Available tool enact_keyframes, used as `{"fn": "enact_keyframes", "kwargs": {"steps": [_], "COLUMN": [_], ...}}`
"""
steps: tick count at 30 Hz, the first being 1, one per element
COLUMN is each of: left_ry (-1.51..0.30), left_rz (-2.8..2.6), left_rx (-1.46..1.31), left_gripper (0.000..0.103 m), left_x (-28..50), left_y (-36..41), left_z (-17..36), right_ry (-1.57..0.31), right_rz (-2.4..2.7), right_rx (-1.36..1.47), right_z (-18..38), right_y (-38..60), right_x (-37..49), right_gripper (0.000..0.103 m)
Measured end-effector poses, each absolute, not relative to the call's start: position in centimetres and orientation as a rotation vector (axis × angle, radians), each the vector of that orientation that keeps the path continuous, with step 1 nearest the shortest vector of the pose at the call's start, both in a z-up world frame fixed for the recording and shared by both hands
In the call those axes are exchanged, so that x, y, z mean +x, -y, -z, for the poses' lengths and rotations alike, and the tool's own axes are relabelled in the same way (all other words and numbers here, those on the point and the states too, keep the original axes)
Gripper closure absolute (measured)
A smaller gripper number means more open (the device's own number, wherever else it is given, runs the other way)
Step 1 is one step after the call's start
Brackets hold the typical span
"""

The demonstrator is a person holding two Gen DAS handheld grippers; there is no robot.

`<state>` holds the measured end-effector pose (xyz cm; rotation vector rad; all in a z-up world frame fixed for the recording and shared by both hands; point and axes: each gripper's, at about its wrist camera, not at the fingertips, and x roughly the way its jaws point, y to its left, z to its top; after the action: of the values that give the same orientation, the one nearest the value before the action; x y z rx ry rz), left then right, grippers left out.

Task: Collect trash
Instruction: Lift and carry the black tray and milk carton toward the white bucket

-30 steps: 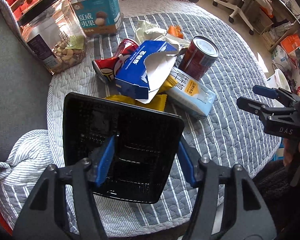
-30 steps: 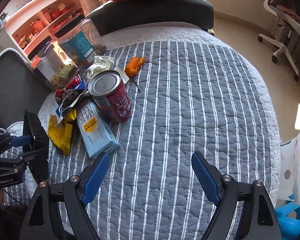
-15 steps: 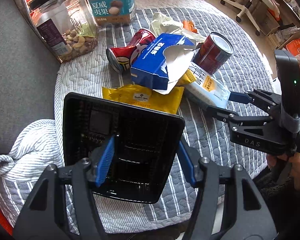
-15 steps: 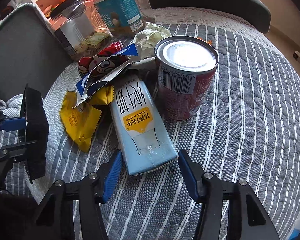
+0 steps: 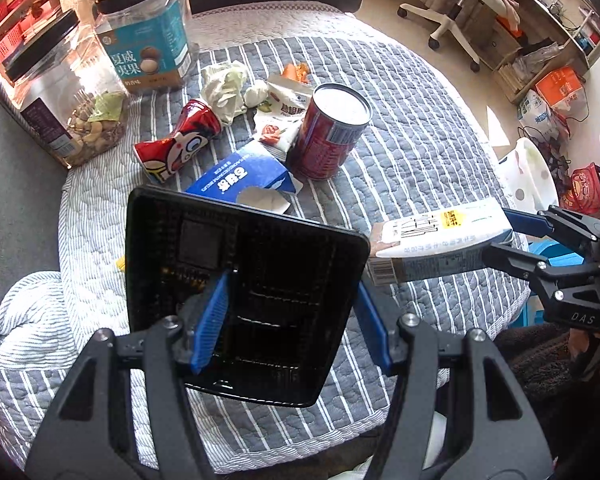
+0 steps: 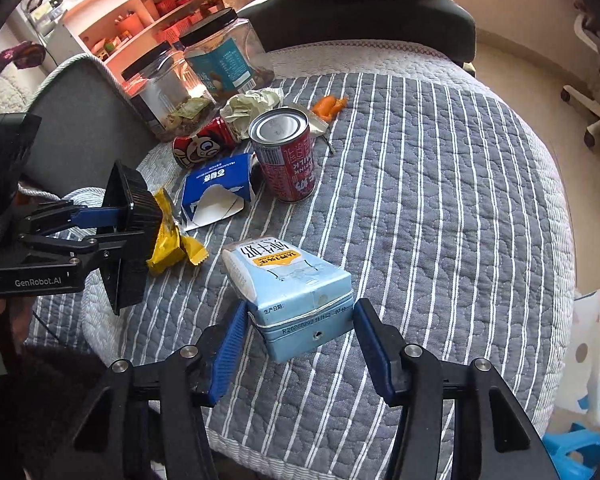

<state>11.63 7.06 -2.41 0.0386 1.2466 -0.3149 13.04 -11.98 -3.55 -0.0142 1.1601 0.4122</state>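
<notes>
Blue pads of the right gripper [image 6: 300, 340] pinch a pale blue carton [image 6: 289, 290] at the lower middle of the right wrist view, lifted off the striped cloth [image 6: 440, 200]; its printed date and a small hole on the near end show only here. The left wrist view shows the same carton at mid right, lying level, with a barcode on the end that faces the bin [image 5: 235, 300].

That black bin fills the lower middle of the left view, its open mouth toward the camera, and the left gripper [image 5: 289, 328] clamps its wall, one pad inside and one outside. From the right view the bin is seen side-on at left, with a yellow wrapper [image 6: 171, 240] just beside it.

Farther up lie a torn blue box [image 5: 243, 180], a red can [image 5: 328, 132] standing upright, a crushed red cup [image 5: 179, 144], crumpled paper [image 5: 223, 88] and two jars [image 5: 147, 36].
</notes>
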Motion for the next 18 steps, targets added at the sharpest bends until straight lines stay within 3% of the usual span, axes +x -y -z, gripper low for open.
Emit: {"fn": "enact_keyframes", "kwargs": {"steps": [3, 5, 12, 14, 15, 16, 18], "left_ry": [-1.214, -1.196, -1.178, -1.178, -1.177, -1.176, -1.176], "left_rz": [0.353, 0.376, 0.452, 0.456, 0.459, 0.458, 0.446], "left_rx": [0.045, 0.051, 0.096, 0.1, 0.102, 0.107, 0.118], "left_gripper": [0.041, 0.041, 0.041, 0.041, 0.041, 0.041, 0.041], "left_x": [11.6, 11.7, 12.2, 12.3, 12.4, 12.4, 12.4], "left_y": [-4.7, -3.1, 2.5, 3.5, 3.8, 4.1, 4.2], "left_z": [1.6, 1.2, 0.9, 0.9, 1.0, 1.0, 1.1], "right_ry": [-1.124, -1.105, -1.14, -1.178, -1.192, -1.201, -1.208], "right_rz": [-0.368, -0.348, -0.239, -0.205, -0.202, -0.205, -0.201], "right_rx": [0.023, 0.048, 0.188, 0.24, 0.25, 0.254, 0.265], "right_z": [1.9, 1.1, 1.8, 2.7, 3.0, 3.3, 3.7], "right_y": [15.1, 17.0, 24.7, 26.1, 26.4, 26.5, 26.5], "right_x": [11.9, 11.4, 10.7, 10.4, 10.2, 10.1, 9.8], "right_gripper": [0.048, 0.099, 0.096, 0.089, 0.075, 0.05, 0.026]}}
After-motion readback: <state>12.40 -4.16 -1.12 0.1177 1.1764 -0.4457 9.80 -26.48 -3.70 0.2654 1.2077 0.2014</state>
